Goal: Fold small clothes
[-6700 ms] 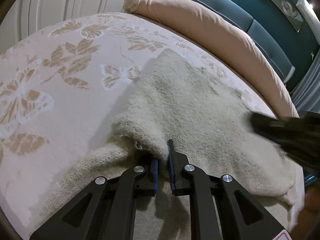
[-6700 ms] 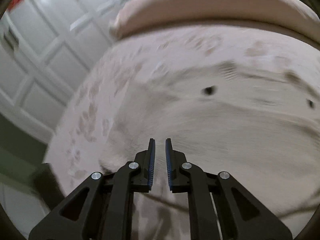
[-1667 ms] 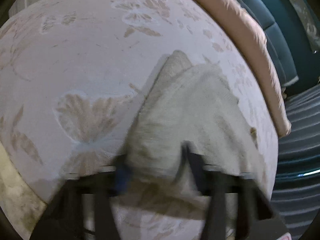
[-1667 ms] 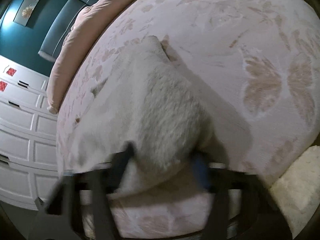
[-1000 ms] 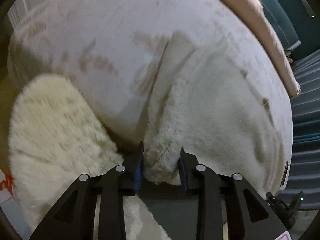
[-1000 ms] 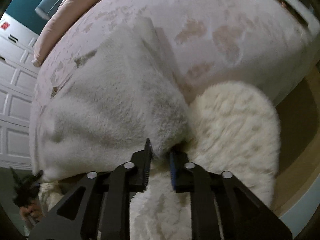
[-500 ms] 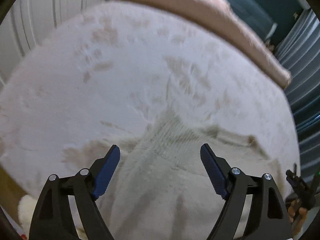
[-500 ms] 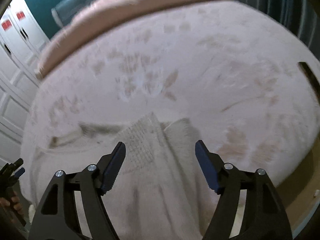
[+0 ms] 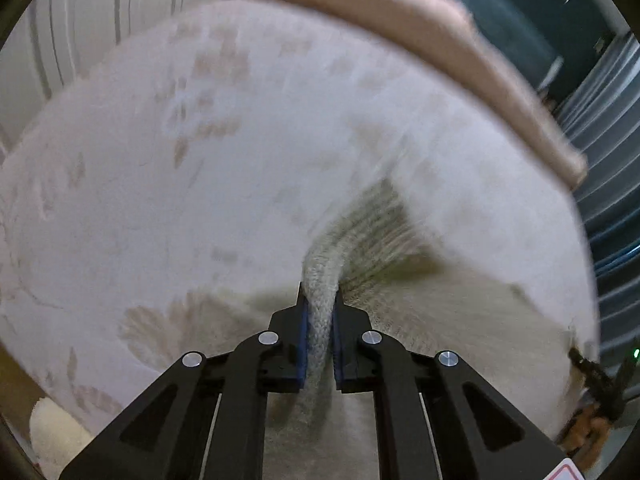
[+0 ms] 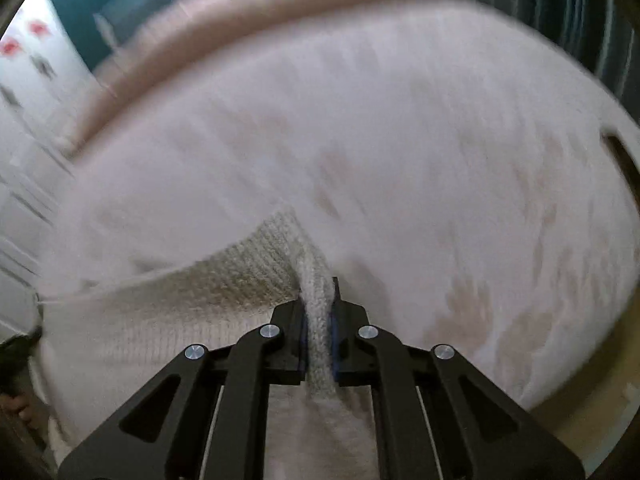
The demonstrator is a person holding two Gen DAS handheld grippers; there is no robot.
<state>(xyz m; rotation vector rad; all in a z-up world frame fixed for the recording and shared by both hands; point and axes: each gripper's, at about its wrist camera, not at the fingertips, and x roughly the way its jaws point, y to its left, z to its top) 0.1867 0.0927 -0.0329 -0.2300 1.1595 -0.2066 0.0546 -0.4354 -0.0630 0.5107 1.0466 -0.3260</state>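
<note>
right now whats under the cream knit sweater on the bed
Around the cream knit sweater only the pale butterfly-print bedspread shows, so it lies on that. The sweater hides anything directly beneath it. The left gripper and right gripper each pinch an edge.

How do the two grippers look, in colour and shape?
Left gripper and right gripper look alike: black angular frames with triangular cut-outs, round silver screws, blue pads on the inner finger faces. No cables or sleeves show. A red-and-white sticker sits at the left view's lower corner.
</note>
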